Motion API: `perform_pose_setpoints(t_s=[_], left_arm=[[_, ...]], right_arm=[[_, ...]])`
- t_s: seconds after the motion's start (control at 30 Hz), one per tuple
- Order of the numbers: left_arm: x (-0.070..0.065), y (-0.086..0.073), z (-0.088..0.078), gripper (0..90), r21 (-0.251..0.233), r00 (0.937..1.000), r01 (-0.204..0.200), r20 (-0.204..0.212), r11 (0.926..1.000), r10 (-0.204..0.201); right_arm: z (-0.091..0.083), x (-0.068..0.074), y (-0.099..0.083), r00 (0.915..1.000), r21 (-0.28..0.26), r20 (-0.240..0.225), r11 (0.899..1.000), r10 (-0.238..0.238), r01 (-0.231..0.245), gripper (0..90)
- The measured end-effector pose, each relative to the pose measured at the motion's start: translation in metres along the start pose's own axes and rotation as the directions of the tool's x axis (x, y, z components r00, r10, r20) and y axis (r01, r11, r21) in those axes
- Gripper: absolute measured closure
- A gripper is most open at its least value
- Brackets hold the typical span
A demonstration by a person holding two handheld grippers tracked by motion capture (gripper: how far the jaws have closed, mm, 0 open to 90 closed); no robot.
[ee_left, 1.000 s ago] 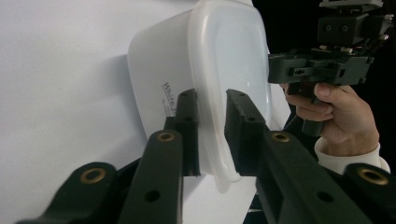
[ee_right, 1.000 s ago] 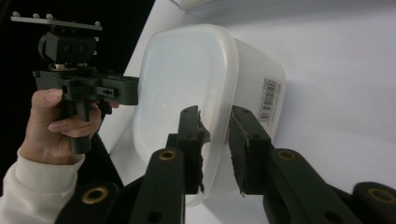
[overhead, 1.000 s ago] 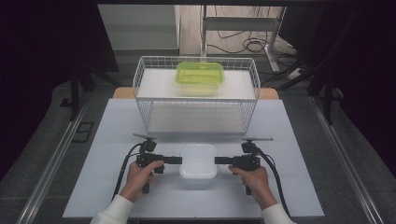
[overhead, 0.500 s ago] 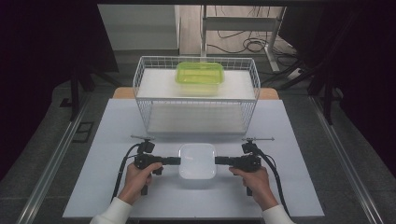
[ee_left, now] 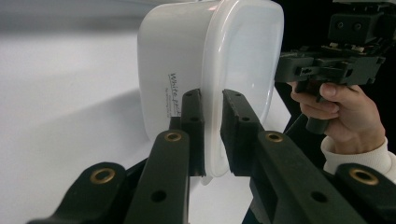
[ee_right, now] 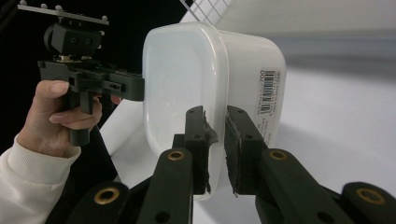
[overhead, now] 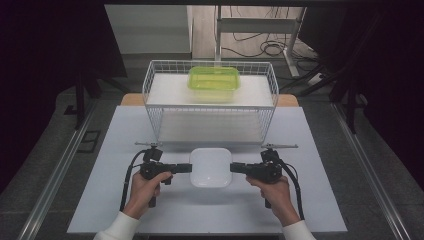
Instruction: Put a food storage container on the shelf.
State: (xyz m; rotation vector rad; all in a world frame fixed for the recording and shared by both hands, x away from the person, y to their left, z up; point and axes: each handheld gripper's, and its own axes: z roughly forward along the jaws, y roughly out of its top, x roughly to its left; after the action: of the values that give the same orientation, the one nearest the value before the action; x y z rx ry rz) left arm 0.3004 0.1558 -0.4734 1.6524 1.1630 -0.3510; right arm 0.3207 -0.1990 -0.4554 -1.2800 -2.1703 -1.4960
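With both claws clamped on the lip of its lid, a white lidded container (overhead: 210,167) hangs between a person's two hands just in front of a white wire basket (overhead: 155,102) on the pale worktop (overhead: 100,200). The left claw (overhead: 187,168) grips the container's left edge and the right claw (overhead: 234,168) its right edge, each pair of black jaws closed on the thin rim where lid meets tub, as the left gripper view (ee_left: 212,135) and the right gripper view (ee_right: 215,140) show from either end. Holding it at opposite ends keeps the tub level and spreads its weight, a sensible grip for something wide and smooth-sided that a single claw could only pinch at one edge. Judging by the shadow beneath it in the gripper views, the container appears to be clear of the worktop, though the high view alone cannot settle that. Inside the basket, toward its far side, sits a green lidded container (overhead: 214,82), which suggests the white one is bound for the free space beside or in front of it. The basket's front wall stands between the load and that space, so the tub would need to go up and over.
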Motion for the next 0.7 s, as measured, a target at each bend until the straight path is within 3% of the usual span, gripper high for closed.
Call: perform_pose_setpoints(t_s=[0.37,0.53,0.7], left_arm=[[-0.017,0.009,-0.01,79.5,-0.027,0.9982,-0.06,-0.009,0.9978,0.06],[-0.025,0.012,-0.015,79.4,-0.051,0.9956,-0.093,-0.014,0.9943,0.093],[-0.033,0.018,-0.019,79.4,-0.058,0.9923,-0.122,-0.029,0.9908,0.12]], right_arm=[[-0.012,0.017,0.009,0.9969,-0.045,0.003,0.996,-0.079,0.079,79.1],[-0.018,0.027,0.015,0.9914,-0.07,0.008,0.989,-0.131,0.131,79.0],[-0.022,0.032,0.019,0.9885,-0.082,0.008,0.985,-0.151,0.151,79.1]])
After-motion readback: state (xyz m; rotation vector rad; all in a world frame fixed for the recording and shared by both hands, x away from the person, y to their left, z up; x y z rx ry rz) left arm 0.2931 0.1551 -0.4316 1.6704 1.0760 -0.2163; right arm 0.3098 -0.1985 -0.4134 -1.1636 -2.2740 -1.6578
